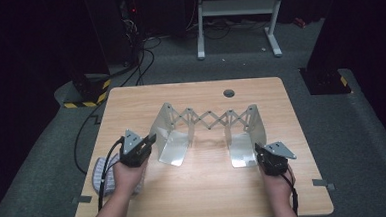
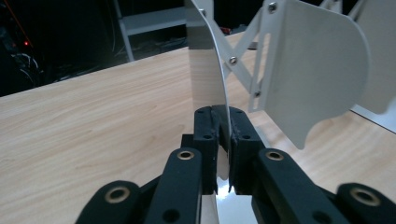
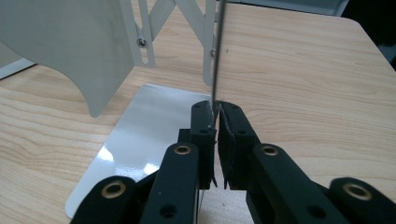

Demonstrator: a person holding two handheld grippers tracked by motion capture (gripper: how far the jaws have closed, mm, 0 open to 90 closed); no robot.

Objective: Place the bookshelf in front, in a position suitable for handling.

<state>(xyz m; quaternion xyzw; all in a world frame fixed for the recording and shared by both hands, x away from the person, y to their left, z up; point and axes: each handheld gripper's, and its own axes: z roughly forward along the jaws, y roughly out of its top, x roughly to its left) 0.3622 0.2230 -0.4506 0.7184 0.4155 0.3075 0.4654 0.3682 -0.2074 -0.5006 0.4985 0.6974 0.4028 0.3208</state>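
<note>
left gripper (image 1: 150, 141): clamped on the rack's left end plate | right gripper (image 1: 258, 150): clamped on its right end plate (thin edge between pads) | rack (image 1: 209, 118): stretched across the table (image 1: 136, 201) middle, beyond both hands

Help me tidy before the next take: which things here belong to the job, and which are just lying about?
In use:
expanding metal rack
left gripper, shut on its end plate
right gripper, shut on the other end plate

Lying about:
patterned cloth
white stand
floor cables
</note>
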